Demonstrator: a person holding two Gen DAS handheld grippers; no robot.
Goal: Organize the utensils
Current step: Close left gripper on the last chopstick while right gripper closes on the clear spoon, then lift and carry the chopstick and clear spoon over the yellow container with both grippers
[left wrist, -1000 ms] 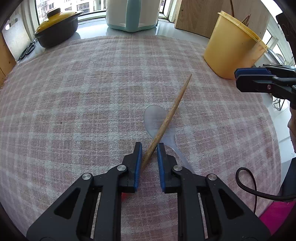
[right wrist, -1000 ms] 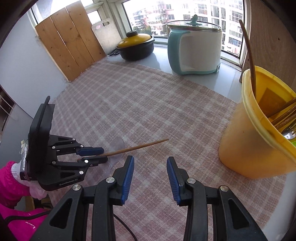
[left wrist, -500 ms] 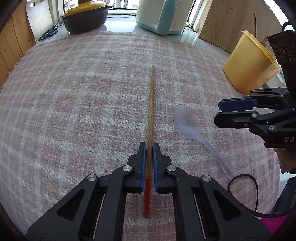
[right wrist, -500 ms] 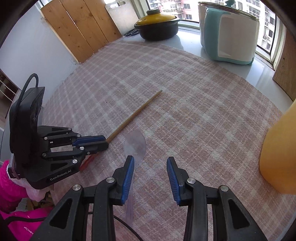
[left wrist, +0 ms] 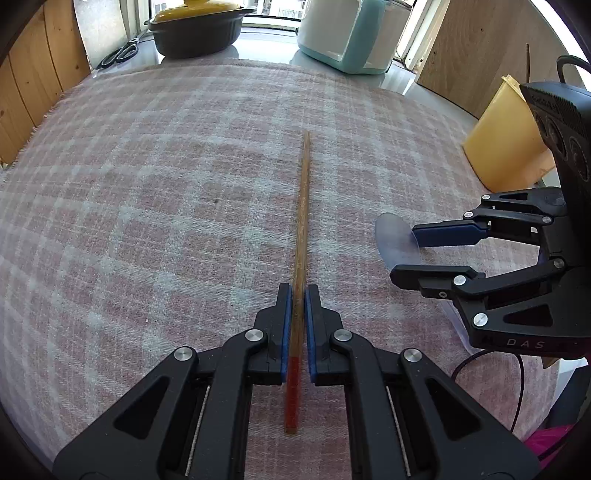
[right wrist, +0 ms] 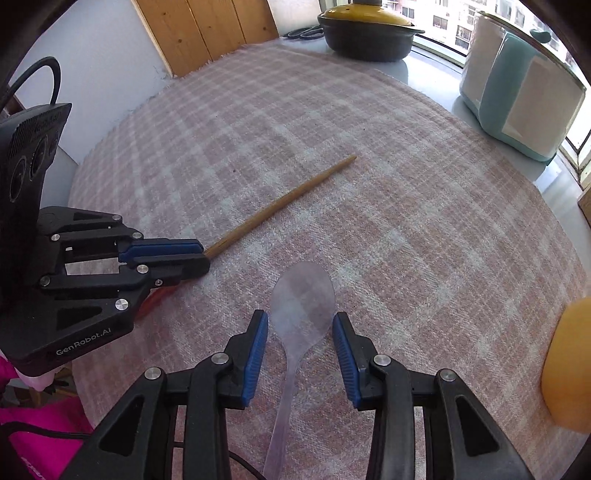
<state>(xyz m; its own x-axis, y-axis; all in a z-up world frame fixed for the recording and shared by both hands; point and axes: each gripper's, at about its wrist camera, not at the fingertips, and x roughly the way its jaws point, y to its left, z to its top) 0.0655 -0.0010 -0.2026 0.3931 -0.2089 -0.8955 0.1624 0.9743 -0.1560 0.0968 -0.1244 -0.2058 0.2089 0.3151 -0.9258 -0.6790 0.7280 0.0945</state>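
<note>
Item 1: left tongs (left wrist: 298,295). We record them pressed together on the wooden chopstick (left wrist: 301,229), pinching it near its red-painted end. The grip sits low on the stick, so most of its length runs out toward 12 o'clock in the left wrist view, lying close along the checked cloth (left wrist: 155,206). We cannot tell whether the tip touches the cloth. We judge the end grip is meant to let the stick drop tip-first into a holder.

Item 2: right tongs (right wrist: 300,334). We log them spread, 1 pad on either side of the clear plastic spoon (right wrist: 303,295) where bowl narrows to handle. Neither pad presses on it. The spoon lies flat on the bench, bowl toward 12 o'clock in the right wrist view and handle running back under the tongs. We judge the straddle is set for a pinch at the neck, the narrowest firm part.

Item 3: yellow tub (left wrist: 506,147). It stands at 2 o'clock in the left wrist view, well apart from both utensils. We take it as the likely destination.

Item 4: background stock. A dark pot with yellow lid (left wrist: 195,26) and a white-and-teal appliance (left wrist: 347,33) stand at the far edge by the window.
</note>
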